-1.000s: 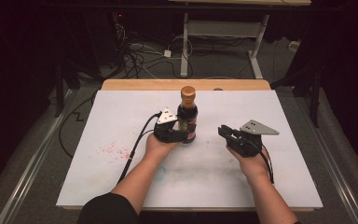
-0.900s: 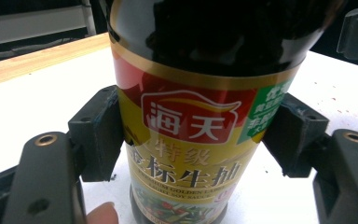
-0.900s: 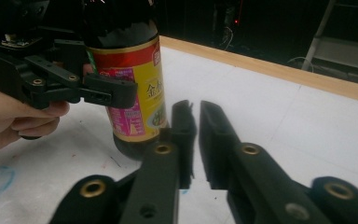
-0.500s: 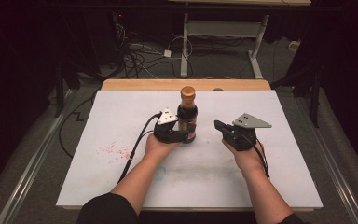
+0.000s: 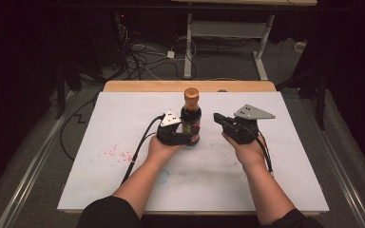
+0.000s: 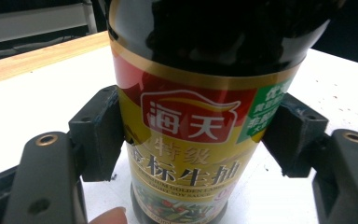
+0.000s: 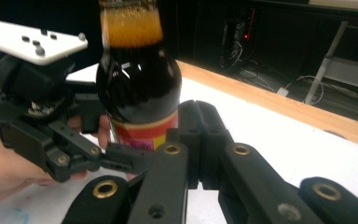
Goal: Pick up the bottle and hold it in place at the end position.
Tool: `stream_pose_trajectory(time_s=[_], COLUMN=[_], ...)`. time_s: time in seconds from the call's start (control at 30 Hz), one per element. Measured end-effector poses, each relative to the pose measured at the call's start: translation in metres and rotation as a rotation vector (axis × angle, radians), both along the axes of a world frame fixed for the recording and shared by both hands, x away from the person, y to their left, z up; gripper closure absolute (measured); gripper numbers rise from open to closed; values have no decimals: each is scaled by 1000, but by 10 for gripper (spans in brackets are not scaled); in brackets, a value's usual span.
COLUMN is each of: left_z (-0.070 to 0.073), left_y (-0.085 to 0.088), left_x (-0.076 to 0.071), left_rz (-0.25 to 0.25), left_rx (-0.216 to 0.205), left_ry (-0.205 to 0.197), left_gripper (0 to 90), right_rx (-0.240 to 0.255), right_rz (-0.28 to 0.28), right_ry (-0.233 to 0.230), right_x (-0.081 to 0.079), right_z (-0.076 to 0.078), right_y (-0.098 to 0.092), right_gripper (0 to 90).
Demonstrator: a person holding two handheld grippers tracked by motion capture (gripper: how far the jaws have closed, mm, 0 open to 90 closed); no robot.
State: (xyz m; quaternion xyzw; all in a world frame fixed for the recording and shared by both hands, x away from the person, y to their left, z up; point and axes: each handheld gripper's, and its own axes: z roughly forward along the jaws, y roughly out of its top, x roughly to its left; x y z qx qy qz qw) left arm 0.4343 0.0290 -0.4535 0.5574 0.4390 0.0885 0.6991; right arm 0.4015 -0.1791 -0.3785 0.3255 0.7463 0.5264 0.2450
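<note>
Bottle (image 5: pixel 191 118) stands upright near the middle of the table (image 5: pixel 290 180), a little toward its far edge, held low on its body by the left gripper (image 5: pixel 186 137), whose jaws press on either side of the label (image 6: pixel 191 140). That low, level grip looks meant to steady the bottle against tipping or turning while the other hand works higher up. The right gripper (image 5: pixel 217 117) hangs just to the right of the bottle, apart from it, with its jaws fully closed on nothing and pointing left toward the neck; in the right gripper view its pads meet flat against each other. From this pose the orange cap (image 5: pixel 191 93) seems the likely target (it is still on). The label is red and gold with a green patch at one side, and reads 海天 in large white characters, 特级 below, then 金标生抽, with small Latin lettering that looks like "PREMIUM GOLDEN LABEL", partly too blurred to confirm. The contents look dark.
</note>
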Motion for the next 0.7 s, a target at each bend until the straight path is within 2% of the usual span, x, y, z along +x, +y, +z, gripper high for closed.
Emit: stream_pose_trajectory(time_s=[0.3,0.7], left_z=[0,-1], left_y=[0,0], left_x=[0,0], left_rz=[-1,-1], left_rx=[-1,-3], left_ry=[2,7], left_gripper=[274,273], right_rx=[5,-15], right_rz=[11,30], right_ry=[-12,-52], right_x=[3,4], right_z=[14,35], right_y=[5,18], right_gripper=[900,900])
